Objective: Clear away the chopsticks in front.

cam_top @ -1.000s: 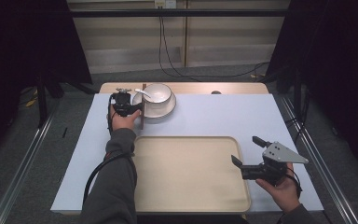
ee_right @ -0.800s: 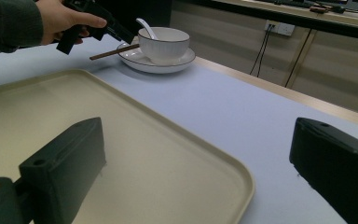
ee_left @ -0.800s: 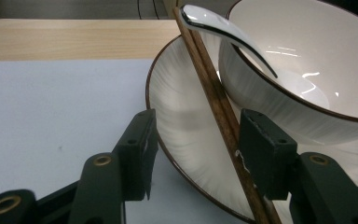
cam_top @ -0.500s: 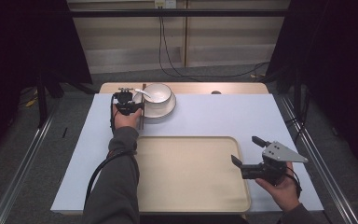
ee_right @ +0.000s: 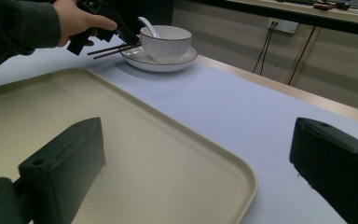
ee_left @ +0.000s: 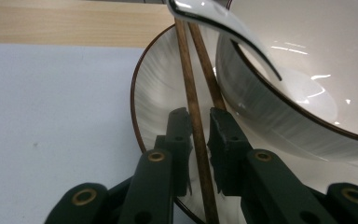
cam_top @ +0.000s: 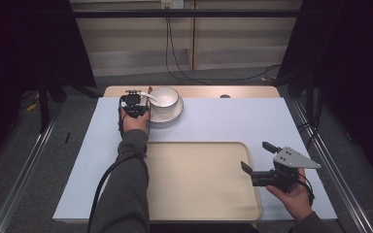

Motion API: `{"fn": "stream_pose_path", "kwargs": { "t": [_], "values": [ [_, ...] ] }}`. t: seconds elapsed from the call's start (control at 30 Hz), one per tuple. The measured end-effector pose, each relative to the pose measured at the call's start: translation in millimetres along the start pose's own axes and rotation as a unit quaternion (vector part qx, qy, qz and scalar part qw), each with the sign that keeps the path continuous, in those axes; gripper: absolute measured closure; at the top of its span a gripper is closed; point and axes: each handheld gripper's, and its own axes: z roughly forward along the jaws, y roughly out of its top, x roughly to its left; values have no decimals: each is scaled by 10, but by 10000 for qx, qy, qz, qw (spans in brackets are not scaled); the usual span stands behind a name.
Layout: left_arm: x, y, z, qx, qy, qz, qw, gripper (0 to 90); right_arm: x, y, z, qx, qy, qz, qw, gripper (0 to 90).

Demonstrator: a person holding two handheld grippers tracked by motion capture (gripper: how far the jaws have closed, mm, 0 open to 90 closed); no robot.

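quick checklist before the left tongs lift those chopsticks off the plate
1. Left tongs around the chopsticks: ok, the jaws have just been closing, with at least one stick between them.
2. Both sticks caught: cannot tell, the second runs behind the right jaw.
3. Spoon clear of the sticks: not ok, its handle crosses over their far ends.
4. Bowl seated on the plate: ok.
5. Tray free to receive: ok, nothing lies on it.
6. Right tongs out of the way: ok, open beside the tray's right edge.

Left claw (ee_left: 198, 135) has just been closing; right claw (ee_right: 191, 163) gapes wide.
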Motion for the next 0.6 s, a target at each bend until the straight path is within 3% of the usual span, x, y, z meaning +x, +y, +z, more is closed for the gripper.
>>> {"fn": "stream_pose_path", "kwargs": {
  "t": [0.1, 0.23, 0.5, 0.6],
  "values": [
    [-13, -14, 17, -35, 65, -223, 9997, 845, -6, -1, -6, -22, 32, 1, 10000, 27],
    [-22, 10, -20, -6, 201, -346, 9992, 852, -6, -8, 2, 9, 9, 19, 10000, 27],
    [-4, 1, -173, -40, 161, -555, 9983, 853, -22, -6, -11, -26, 5, 35, 10000, 27],
    [-7, -44, -311, -118, 67, -670, 9977, 853, -16, -4, -13, -77, -49, 69, 9999, 27]
  ]
}}
